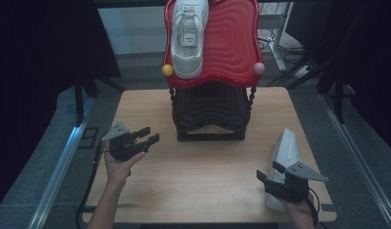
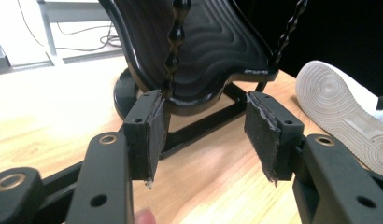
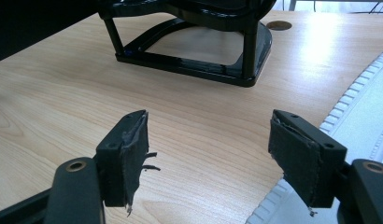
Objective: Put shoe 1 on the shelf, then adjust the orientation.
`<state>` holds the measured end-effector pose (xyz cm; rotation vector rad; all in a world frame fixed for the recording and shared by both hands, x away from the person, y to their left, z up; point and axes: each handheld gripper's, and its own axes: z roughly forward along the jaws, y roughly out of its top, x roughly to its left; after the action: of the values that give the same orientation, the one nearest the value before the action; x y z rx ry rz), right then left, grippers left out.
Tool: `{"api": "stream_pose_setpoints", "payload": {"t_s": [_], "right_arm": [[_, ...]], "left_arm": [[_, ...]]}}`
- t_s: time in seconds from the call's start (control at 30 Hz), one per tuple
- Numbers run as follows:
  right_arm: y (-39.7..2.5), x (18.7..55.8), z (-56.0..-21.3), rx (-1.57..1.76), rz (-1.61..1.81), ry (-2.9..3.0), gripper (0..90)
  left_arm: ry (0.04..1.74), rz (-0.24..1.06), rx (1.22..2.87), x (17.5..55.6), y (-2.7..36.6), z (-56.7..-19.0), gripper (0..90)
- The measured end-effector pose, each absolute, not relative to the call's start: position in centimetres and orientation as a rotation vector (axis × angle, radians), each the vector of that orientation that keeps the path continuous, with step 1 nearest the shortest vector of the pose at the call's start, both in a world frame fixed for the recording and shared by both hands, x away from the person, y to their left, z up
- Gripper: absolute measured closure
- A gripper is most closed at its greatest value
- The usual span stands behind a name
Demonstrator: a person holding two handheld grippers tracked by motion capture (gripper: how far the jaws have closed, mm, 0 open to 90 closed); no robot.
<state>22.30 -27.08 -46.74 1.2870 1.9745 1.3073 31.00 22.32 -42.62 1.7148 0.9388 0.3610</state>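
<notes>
Status: I judge half done | white leather sneaker (image 1: 188,36) sits on red wavy top shelf (image 1: 231,43) of black two-tier rack (image 1: 210,114) | second white sneaker (image 1: 285,155) lies on its side at wooden table (image 1: 203,176) right edge, just beside right gripper (image 1: 269,171), jaws open, empty | left gripper (image 1: 148,135) open, empty, facing rack | left: grasp and shelve second sneaker.

Looking down from above at the whole table (image 1: 203,191), plus two low close-ups from opposite sides, both catching the black rack base (image 2: 199,126).
</notes>
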Motion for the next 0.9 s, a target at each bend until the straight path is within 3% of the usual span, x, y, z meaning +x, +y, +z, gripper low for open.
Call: {"api": "stream_pose_setpoints", "payload": {"t_s": [0.27, 0.37, 0.57, 0.63, 0.9], "right_arm": [[-28.6, 22.1, -45.8, 1.304, 1.318, 1.916, 31.0], [-30.3, 21.6, -45.0, 1.3, 1.33, 1.85, 40.9], [-34.4, 19.8, -44.8, 1.329, 1.298, 1.792, 77.4], [-35.3, 19.2, -45.4, 1.345, 1.265, 1.795, 85.0], [-37.6, 17.4, -48.6, 1.432, 1.155, 1.852, 88.9]], "left_arm": [[0.938, 0.351, 1.723, 30.4, 22.4, -43.4, 47.5], [0.939, 0.341, 1.72, 30.1, 22.6, -43.8, 47.5], [0.94, 0.332, 1.729, 29.6, 22.6, -44.6, 47.1], [0.942, 0.321, 1.728, 29.6, 22.6, -44.9, 46.9], [0.96, 0.339, 1.722, 29.2, 22.8, -45.9, 46.9]]}}
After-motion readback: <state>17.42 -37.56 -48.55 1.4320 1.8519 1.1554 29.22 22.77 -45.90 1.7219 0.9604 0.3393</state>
